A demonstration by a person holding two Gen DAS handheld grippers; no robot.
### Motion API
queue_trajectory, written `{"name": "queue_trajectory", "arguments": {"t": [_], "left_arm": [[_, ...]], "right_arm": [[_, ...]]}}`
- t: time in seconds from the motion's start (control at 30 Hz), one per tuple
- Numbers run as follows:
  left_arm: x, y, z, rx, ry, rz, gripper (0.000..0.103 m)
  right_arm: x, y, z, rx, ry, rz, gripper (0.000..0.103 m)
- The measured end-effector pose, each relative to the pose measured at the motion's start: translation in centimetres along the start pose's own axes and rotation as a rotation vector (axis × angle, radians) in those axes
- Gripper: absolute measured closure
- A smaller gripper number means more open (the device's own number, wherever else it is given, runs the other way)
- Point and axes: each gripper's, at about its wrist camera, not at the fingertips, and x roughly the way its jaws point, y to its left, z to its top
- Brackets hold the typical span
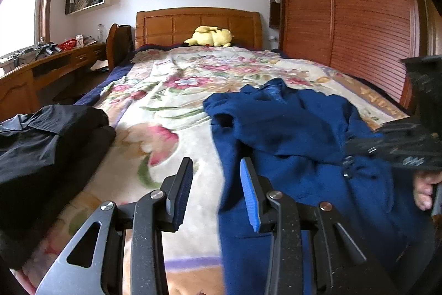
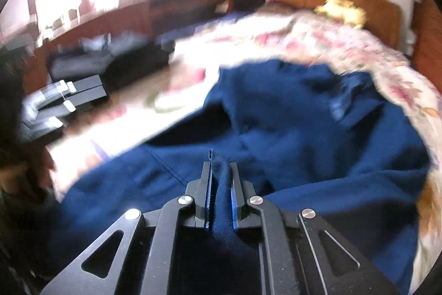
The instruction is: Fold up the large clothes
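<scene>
the right gripper [image 2: 220, 170] has its jaws drawn almost together, clamped on a narrow upright fold of the blue garment [image 2: 290, 134], whose soft, matte, fleece-like cloth stands pinched between the ribbed blue pads and pokes out just past the tips. the left gripper [image 1: 216, 170] holds its jaws partly apart with nothing between them; its black fingers with ridged blue pads hang just over the bed, the right-hand pad at the garment's left edge, though whether it touches the cloth cannot be told. the garment lies rumpled across the near right part of the quilt [image 1: 171, 90], with heaped folds and a shinier collar-like piece at its far end. in the left wrist view the right gripper shows as a blurred black shape at the right edge, with fingertips of a hand [image 1: 424, 191] below it. the quilt is plush and cream with pink flowers and green leaves. a black garment [image 1: 47, 145], thin and slightly glossy, lies crumpled at the near left edge of the bed. further off, a yellow plush toy [image 1: 210, 36] rests against a panelled wooden headboard [image 1: 199, 21]. a slatted wooden wardrobe [image 1: 345, 13] stands to the right, a curved wooden desk [image 1: 41, 65] to the left.
</scene>
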Motion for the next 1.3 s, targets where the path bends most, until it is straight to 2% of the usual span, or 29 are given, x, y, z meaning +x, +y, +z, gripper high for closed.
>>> {"name": "queue_trajectory", "arguments": {"t": [0.13,0.3,0.43,0.63,0.83,1.07,1.3], "left_arm": [[-0.8,-2.0,0.4,0.009,-0.015,-0.04,0.067],[-1.5,-5.4,0.8,0.04,-0.019,-0.099,0.067],[-1.5,-8.5,0.9,0.086,-0.007,-0.135,0.067],[-0.4,-12.7,0.9,0.126,0.031,-0.196,0.067],[0.4,-16.4,0.1,0.168,0.07,-0.229,0.067],[0.2,-17.3,-0.9,0.17,0.095,-0.222,0.067],[-0.3,-16.8,-1.7,0.158,0.104,-0.211,0.067]], "right_arm": [[-6.2,-0.4,-3.0,0.035,-0.046,-0.048,0.093],[-9.6,-0.6,-7.6,0.11,0.01,-0.067,0.092],[-11.6,-0.8,-9.8,0.138,0.016,-0.088,0.077],[-14.2,-2.7,-10.4,0.172,-0.05,-0.167,0.066],[-13.4,-3.4,-11.0,0.169,-0.032,-0.202,0.065],[-17.2,-1.7,-10.6,0.137,-0.105,-0.149,0.065],[-13.9,-1.6,-10.8,0.136,-0.04,-0.092,0.065]]}}
